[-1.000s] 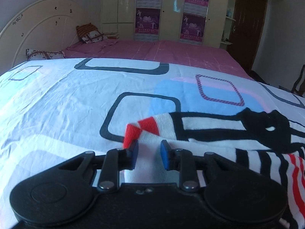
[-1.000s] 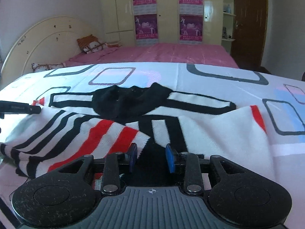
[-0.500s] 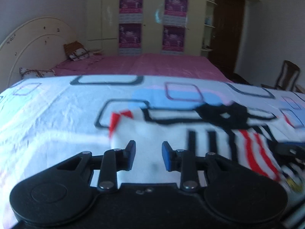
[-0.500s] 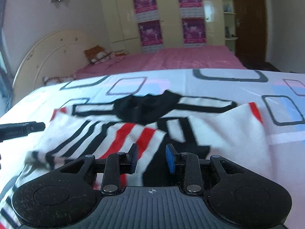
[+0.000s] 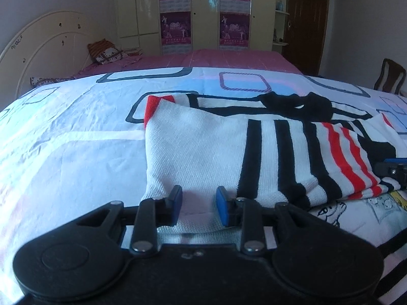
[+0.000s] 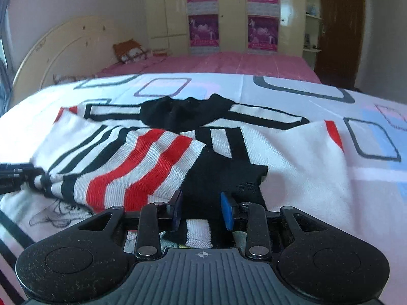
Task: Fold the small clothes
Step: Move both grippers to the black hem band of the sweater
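A small white knit sweater (image 5: pixel 203 150) with black and red stripes and a black collar lies on the patterned bed sheet (image 5: pixel 63 147), one part folded over. My left gripper (image 5: pixel 198 208) is open, its blue pads (image 5: pixel 221 209) either side of the sweater's white near edge. The sweater also shows in the right wrist view (image 6: pixel 142 167). My right gripper (image 6: pixel 202 209) is open over the sweater's black patch (image 6: pixel 223 175). The right gripper's tip shows at the left wrist view's right edge (image 5: pixel 393 170); the left gripper's tip shows at the right wrist view's left edge (image 6: pixel 17 178).
A second garment with a cartoon print (image 5: pixel 356 211) lies under the sweater near me. A pink bed (image 5: pixel 203 59) with a cream headboard (image 5: pixel 43 58) and pillows stands behind. Wardrobes with purple posters (image 5: pixel 203 12), a brown door (image 5: pixel 305 20) and a chair (image 5: pixel 389 78) are beyond.
Both grippers have pulled back toward me and risen. The sweater's left part now lies folded over its middle, and both grippers' pads stand wider apart than a second ago.
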The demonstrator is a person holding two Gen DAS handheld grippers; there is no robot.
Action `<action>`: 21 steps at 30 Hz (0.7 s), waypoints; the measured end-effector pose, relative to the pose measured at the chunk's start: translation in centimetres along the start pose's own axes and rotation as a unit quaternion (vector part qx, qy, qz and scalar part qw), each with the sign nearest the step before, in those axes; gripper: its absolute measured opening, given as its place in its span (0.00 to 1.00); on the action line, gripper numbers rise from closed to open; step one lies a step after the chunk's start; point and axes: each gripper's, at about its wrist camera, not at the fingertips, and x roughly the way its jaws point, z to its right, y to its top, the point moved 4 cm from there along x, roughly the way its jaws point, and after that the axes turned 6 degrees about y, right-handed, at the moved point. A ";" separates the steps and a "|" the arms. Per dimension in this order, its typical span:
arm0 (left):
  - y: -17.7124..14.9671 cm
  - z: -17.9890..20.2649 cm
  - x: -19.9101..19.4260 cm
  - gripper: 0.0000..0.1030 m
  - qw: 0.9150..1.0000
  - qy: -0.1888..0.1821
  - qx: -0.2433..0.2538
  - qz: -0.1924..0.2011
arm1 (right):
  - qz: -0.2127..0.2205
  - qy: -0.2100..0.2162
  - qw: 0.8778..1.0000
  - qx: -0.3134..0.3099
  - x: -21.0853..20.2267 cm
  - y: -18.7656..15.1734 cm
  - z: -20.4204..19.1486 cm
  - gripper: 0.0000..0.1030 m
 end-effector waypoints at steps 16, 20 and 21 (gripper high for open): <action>-1.7 2.7 -7.4 0.31 1.000 -0.019 -0.018 -0.005 | 0.023 0.060 0.998 0.019 -5.9 -1.0 -0.3 0.31; -2.6 3.4 -8.4 0.35 0.999 -0.028 -0.018 -0.015 | 0.017 0.065 0.998 0.020 -7.0 -1.9 -0.9 0.31; -2.7 3.6 -8.7 0.36 0.999 -0.030 -0.017 -0.017 | 0.015 0.065 0.998 0.019 -7.2 -2.2 -1.1 0.31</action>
